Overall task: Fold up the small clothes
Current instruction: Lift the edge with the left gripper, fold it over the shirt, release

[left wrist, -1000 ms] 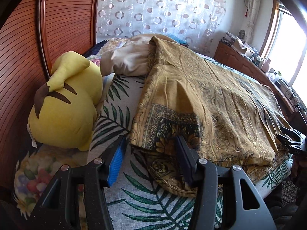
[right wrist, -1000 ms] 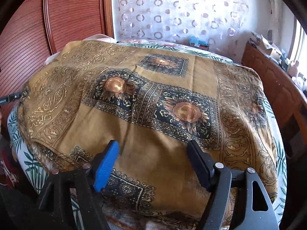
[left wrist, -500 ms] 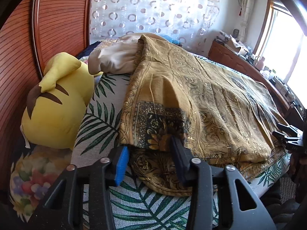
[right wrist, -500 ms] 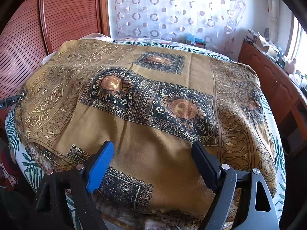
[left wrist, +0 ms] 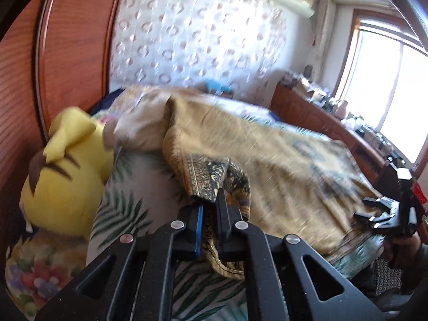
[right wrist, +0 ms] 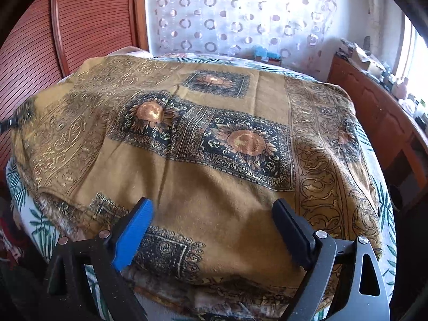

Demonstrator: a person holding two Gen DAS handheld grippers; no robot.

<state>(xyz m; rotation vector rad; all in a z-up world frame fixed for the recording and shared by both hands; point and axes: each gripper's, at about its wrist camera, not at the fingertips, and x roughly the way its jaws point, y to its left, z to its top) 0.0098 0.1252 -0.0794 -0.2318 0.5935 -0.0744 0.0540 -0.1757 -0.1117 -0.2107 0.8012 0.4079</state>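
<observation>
A large mustard-gold cloth [right wrist: 219, 187] with dark sunflower panels lies spread over the bed. In the left wrist view my left gripper [left wrist: 210, 208] has its jaws closing on the near corner of that cloth [left wrist: 214, 174]; the pads pinch the patterned hem and the corner is lifted off the sheet. In the right wrist view my right gripper [right wrist: 211, 219] hovers over the cloth's near edge with its jaws still opening, wide apart, and only flat fabric lies below them. The right gripper [left wrist: 385, 211] also shows at the far right of the left wrist view.
A yellow plush toy [left wrist: 64, 176] rests at the left against the wooden headboard [left wrist: 67, 53]. A beige pillow [left wrist: 139, 131] lies behind the cloth. The bed has a palm-leaf sheet [left wrist: 128, 203]. A wooden dresser [right wrist: 374, 107] with clutter stands along the right side.
My left gripper closed onto the cloth's corner and rose, lifting it. My right gripper's jaws spread wider while it stayed in place over the near edge.
</observation>
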